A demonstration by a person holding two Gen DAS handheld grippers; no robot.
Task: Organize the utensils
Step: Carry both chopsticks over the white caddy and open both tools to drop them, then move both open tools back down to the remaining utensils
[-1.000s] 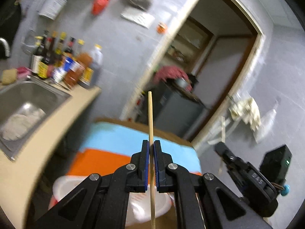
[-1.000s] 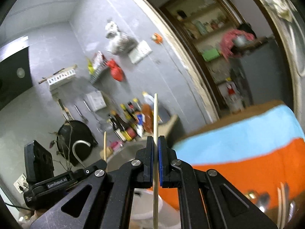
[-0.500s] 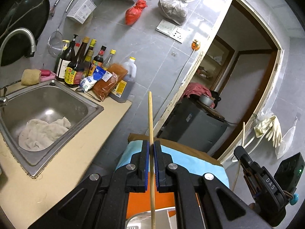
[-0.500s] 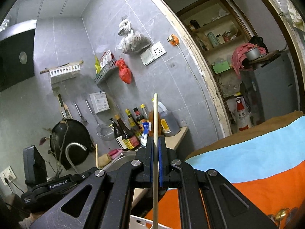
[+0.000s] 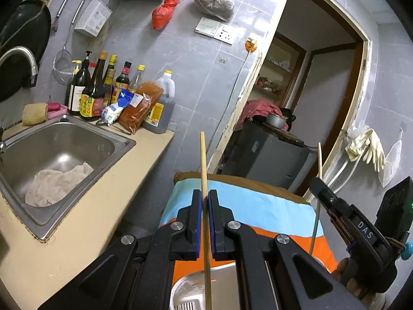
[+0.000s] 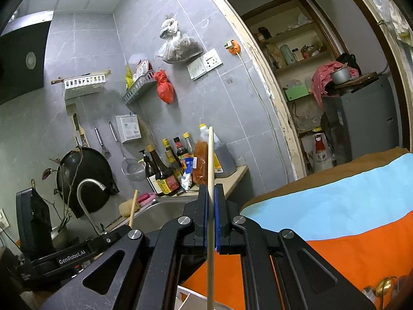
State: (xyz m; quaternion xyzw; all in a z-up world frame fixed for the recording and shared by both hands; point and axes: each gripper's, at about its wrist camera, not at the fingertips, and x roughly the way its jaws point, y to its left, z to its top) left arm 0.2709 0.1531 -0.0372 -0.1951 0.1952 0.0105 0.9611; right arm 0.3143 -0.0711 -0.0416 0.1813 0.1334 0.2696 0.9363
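Sink (image 5: 59, 142) nearer now, chopsticks (image 5: 204, 170) still between fingers.

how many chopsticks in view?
2. One chopstick upright in the left gripper, the other chopstick upright in the right gripper. More may be hidden below the frame.

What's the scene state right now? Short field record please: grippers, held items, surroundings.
left hand-held gripper: shut on a darker wooden chopstick, held upright
right hand-held gripper: shut on a pale chopstick, held upright
below grippers: white basket, partly hidden
surface: table with blue and orange cloth
left side: steel sink with a rag inside
counter back: sauce bottles
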